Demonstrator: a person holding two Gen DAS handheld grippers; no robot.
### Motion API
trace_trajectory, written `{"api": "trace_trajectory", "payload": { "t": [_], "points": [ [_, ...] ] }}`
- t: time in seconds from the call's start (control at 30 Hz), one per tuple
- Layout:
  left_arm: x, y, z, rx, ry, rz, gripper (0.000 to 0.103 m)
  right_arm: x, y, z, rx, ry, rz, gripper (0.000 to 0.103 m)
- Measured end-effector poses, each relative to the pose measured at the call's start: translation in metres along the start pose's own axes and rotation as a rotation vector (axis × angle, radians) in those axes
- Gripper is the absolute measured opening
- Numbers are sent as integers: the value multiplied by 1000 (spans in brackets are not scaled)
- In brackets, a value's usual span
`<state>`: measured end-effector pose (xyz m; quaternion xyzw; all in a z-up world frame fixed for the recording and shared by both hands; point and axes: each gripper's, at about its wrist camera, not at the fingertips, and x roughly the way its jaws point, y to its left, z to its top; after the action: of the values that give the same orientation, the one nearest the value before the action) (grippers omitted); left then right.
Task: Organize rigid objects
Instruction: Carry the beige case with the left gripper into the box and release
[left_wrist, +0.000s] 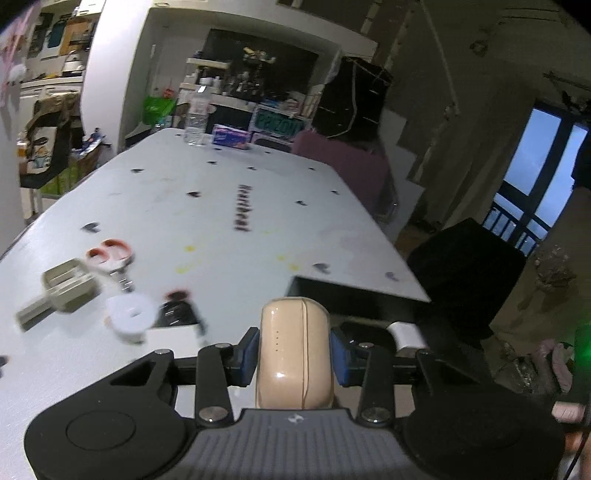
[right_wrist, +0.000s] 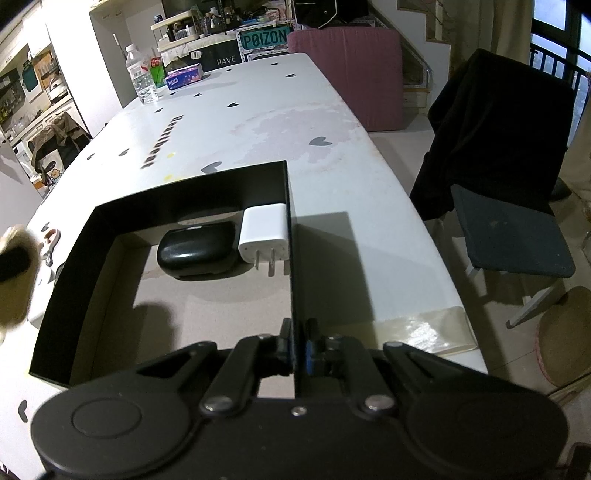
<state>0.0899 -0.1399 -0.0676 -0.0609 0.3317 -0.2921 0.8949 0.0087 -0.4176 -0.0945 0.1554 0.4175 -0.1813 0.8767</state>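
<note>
Beige earbud case (left_wrist: 293, 354) clamped upright between the blue pads of the left tongs (left_wrist: 294, 350), held above the near edge of the surface (left_wrist: 207, 206), just short of the black box (left_wrist: 354, 299) at 12 to 1 o'clock. Right tongs (right_wrist: 300, 350) pinched narrow on the box's right wall (right_wrist: 291, 258) (thin black wall standing straight up between the pads). Inside the box, in the far right corner at 12 o'clock in the right wrist view: a white charger (right_wrist: 264, 232) with its two prongs pointing toward the camera, touching the right wall, and a black oval case (right_wrist: 199, 251) just beside it at its 9 o'clock. Rest of the pale box floor (right_wrist: 177, 317) bare. Out on the surface at 9 to 10 o'clock in the left wrist view, blurred: red-handled scissors (left_wrist: 110, 254), a beige plastic piece (left_wrist: 66, 288), a white round reel (left_wrist: 131, 312), a small black item (left_wrist: 177, 310). Far end at 12 o'clock: a water bottle (left_wrist: 195, 118) and a tissue pack (left_wrist: 231, 136). Dark chair (right_wrist: 506, 166) off the surface's right side, at 2 o'clock in the right wrist view.
</note>
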Motion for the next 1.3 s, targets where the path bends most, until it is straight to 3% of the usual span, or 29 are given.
{"api": "trace_trajectory", "payload": {
  "t": [0.23, 0.6, 0.93, 1.3],
  "points": [
    [49, -44, 20, 21, 44, 11, 41, -1, -1, -1, 3, -3, 9, 7],
    [116, -68, 6, 134, 157, 193, 41, -2, -3, -2, 8, -5, 22, 8],
    [118, -71, 6, 191, 131, 219, 44, -2, -4, -2, 8, -5, 23, 8],
    [103, -70, 17, 203, 139, 185, 62, -2, -4, -2, 9, -5, 24, 8]
  ]
}}
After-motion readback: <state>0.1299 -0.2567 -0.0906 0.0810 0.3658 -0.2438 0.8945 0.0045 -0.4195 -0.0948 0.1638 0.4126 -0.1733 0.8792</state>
